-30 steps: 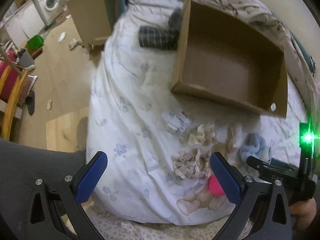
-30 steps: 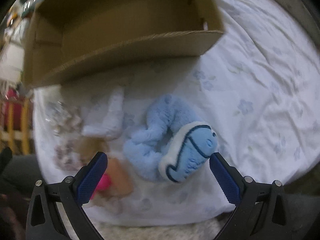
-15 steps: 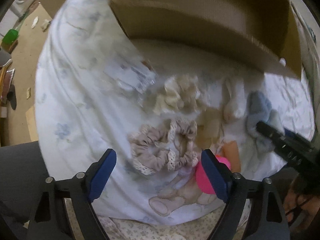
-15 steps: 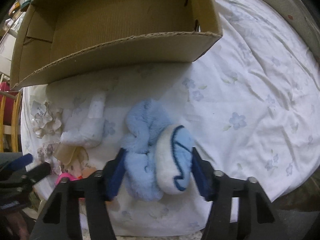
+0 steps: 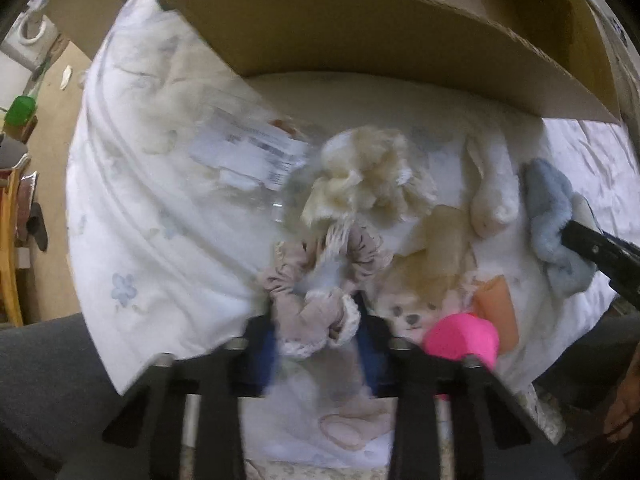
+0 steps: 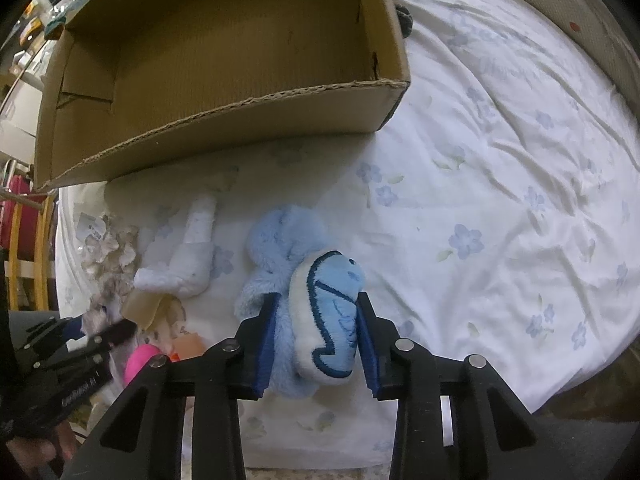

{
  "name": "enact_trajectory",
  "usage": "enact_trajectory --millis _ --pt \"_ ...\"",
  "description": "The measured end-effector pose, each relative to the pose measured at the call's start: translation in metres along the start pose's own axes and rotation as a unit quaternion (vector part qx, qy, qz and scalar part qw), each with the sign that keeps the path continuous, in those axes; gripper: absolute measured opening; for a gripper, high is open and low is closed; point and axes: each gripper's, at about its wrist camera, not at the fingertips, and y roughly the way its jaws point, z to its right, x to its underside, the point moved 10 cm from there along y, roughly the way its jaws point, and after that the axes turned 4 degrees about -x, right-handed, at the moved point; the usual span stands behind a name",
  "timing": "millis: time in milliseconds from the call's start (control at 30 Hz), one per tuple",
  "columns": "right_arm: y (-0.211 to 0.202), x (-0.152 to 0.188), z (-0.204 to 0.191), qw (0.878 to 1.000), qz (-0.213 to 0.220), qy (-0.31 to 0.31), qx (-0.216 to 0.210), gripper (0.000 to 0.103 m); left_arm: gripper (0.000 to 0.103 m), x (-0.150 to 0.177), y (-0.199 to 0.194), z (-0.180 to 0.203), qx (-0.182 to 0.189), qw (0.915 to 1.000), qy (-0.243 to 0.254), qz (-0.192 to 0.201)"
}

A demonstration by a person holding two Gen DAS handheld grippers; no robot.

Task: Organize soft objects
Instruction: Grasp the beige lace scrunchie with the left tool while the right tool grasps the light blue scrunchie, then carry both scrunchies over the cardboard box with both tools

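The left gripper (image 5: pixel 316 332) pinches a dusty-pink scrunchie (image 5: pixel 320 280) with cream lace trim, bunched between its blue pads; the right gripper (image 6: pixel 318 340) squeezes a fluffy pale-blue plush (image 6: pixel 320 300) with white, navy-outlined face, on the bed (image 6: pixel 500 200) just before the cardboard box (image 6: pixel 240 128)

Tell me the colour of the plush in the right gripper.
Light blue plush with white, dark-blue-outlined patch; right wrist view.

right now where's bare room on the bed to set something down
Bare sheet spreads right of the blue plush and the cardboard box. The box floor is bare too. Crowded: the strip in front of the box, with white plush, cream scrunchie and pink scrunchie.
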Motion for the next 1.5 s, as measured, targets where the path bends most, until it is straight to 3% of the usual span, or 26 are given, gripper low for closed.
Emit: enact_trajectory --millis 67,133,400,767,1133,1500 --pt "-0.009 0.006 0.002 1.0 0.0 0.004 -0.008 0.036 0.009 -0.001 -0.003 -0.008 0.013 0.9997 -0.019 0.0" --pt "-0.016 0.009 0.005 1.0 0.001 0.008 -0.02 0.035 0.008 -0.001 -0.008 -0.015 0.015 0.9995 -0.029 0.002" --pt "-0.047 0.015 0.003 0.999 0.025 0.008 -0.047 0.034 0.008 0.005 -0.034 -0.041 0.019 0.9984 -0.048 0.023" --pt "-0.091 0.006 -0.015 0.992 0.107 0.0 -0.069 0.034 0.008 0.038 -0.074 -0.049 0.017 0.9944 -0.08 0.067" --pt "-0.146 -0.001 -0.032 0.982 0.16 -0.029 -0.095 0.034 0.008 0.006 -0.154 -0.045 0.02 0.9871 -0.054 0.15" --pt "-0.179 -0.056 -0.048 0.97 0.21 -0.058 -0.107 0.034 0.008 -0.06 -0.187 -0.046 0.01 0.9796 -0.037 0.197"
